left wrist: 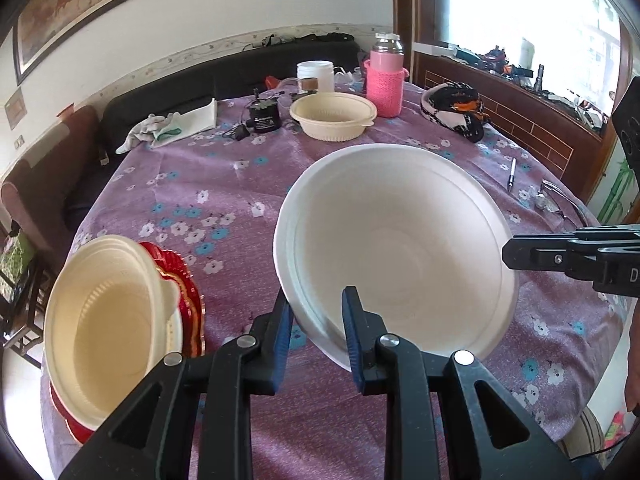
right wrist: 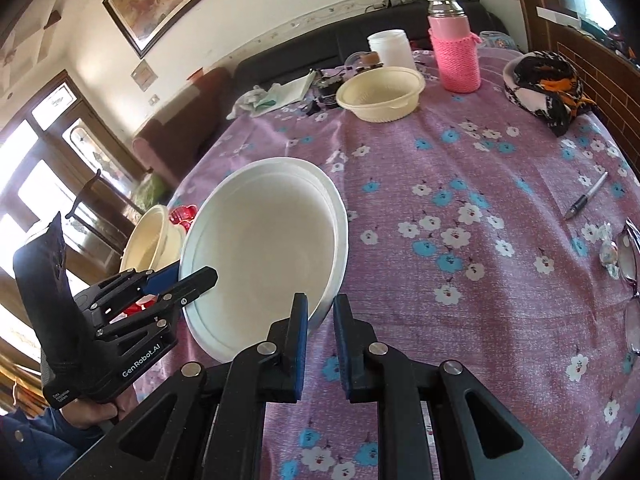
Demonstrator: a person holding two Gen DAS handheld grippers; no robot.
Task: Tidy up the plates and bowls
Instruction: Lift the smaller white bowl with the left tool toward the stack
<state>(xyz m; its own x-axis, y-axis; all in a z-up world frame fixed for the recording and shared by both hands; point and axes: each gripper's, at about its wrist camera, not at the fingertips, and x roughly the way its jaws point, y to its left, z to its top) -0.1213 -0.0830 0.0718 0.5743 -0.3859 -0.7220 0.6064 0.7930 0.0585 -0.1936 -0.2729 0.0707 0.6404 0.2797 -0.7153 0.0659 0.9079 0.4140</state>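
A large white bowl (left wrist: 400, 240) is held tilted above the purple flowered tablecloth. My left gripper (left wrist: 318, 312) is shut on its near rim, one finger inside and one outside. It also shows in the right wrist view (right wrist: 264, 248), where my right gripper (right wrist: 320, 312) has its fingers on either side of the bowl's rim with a small gap; I cannot tell whether they pinch it. A cream bowl (left wrist: 108, 324) sits on red plates (left wrist: 192, 300) at the left edge. Another cream bowl (left wrist: 333, 115) stands at the far side.
A pink-sleeved flask (left wrist: 385, 76), a white jar (left wrist: 315, 75), a black device (left wrist: 262, 116), gloves (left wrist: 160, 130) and a black-orange cloth (left wrist: 456, 110) lie at the far side. A pen (right wrist: 586, 196) and glasses (right wrist: 628, 264) lie at the right.
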